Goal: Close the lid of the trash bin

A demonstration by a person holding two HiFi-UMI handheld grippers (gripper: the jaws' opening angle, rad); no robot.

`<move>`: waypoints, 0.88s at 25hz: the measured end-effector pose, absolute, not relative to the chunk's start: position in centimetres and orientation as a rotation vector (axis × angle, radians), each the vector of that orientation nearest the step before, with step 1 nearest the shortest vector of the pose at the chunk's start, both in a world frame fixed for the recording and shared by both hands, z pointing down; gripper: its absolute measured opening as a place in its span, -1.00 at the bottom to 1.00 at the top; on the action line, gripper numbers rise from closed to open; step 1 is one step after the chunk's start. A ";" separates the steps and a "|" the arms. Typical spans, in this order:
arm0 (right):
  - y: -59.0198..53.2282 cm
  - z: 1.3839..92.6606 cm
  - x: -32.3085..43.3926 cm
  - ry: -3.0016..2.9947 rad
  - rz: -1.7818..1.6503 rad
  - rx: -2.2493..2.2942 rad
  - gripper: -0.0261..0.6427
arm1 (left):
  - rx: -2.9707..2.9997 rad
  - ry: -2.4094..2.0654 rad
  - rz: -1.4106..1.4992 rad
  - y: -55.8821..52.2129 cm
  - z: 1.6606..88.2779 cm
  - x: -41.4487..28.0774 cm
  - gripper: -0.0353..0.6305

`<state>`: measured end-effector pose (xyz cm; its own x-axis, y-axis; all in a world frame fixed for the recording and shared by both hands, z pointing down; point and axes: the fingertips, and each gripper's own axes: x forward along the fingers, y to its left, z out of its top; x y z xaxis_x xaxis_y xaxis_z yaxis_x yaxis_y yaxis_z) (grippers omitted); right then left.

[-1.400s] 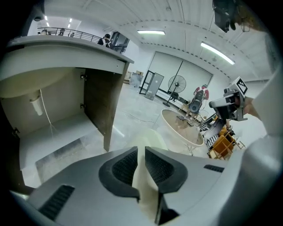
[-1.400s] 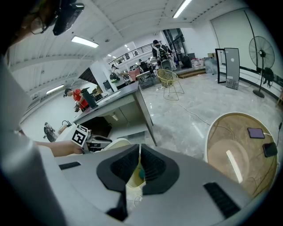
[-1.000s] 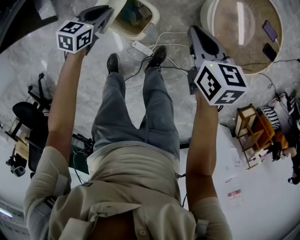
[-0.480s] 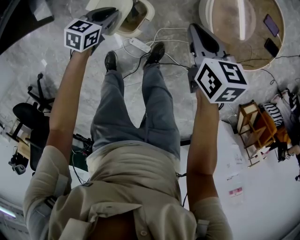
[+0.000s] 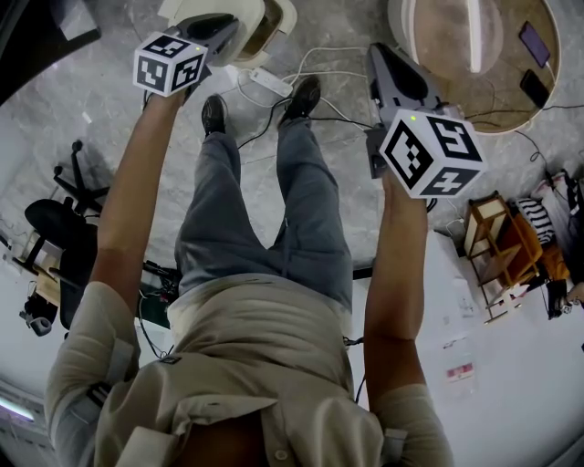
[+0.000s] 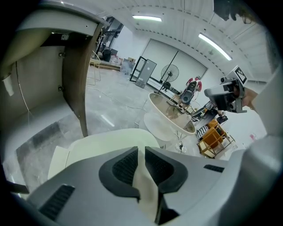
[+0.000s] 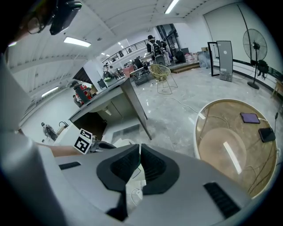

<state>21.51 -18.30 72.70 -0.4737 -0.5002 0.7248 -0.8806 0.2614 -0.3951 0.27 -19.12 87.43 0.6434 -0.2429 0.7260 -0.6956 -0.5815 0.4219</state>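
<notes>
The cream trash bin [image 5: 276, 25] stands on the floor at the top of the head view, its top open and a brownish inside showing. My left gripper [image 5: 222, 27] reaches out over the bin's left side, jaws shut with nothing gripped. In the left gripper view the bin's pale lid [image 6: 104, 142] fills the space just beyond the fingertips; I cannot tell whether they touch it. My right gripper [image 5: 380, 57] is held out to the right of the bin, apart from it, shut and empty.
A white power strip [image 5: 260, 87] with cables lies on the floor between the bin and the person's shoes. A round table [image 5: 465, 41] with two phones stands at the top right. An orange wooden rack [image 5: 497, 255] is at the right, an office chair [image 5: 55, 228] at the left.
My left gripper has moved to the right and further out over the bin. The right gripper has stayed nearly still.
</notes>
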 end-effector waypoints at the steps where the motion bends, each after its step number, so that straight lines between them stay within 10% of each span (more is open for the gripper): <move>1: -18.2 72.9 21.6 -2.078 1.106 1.248 -0.84 | 2.143 -0.723 0.815 -19.0 87.7 0.4 -0.74; 22: -16.2 76.8 24.2 -2.032 1.167 1.270 -0.84 | 2.084 -0.650 0.941 -17.6 94.5 3.0 -0.74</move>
<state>24.19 -16.24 76.77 -0.4602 -0.4855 0.7433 -0.8867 0.2090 -0.4124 3.02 -17.56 94.45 0.6016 -0.1392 0.7866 -0.6867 -0.5931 0.4203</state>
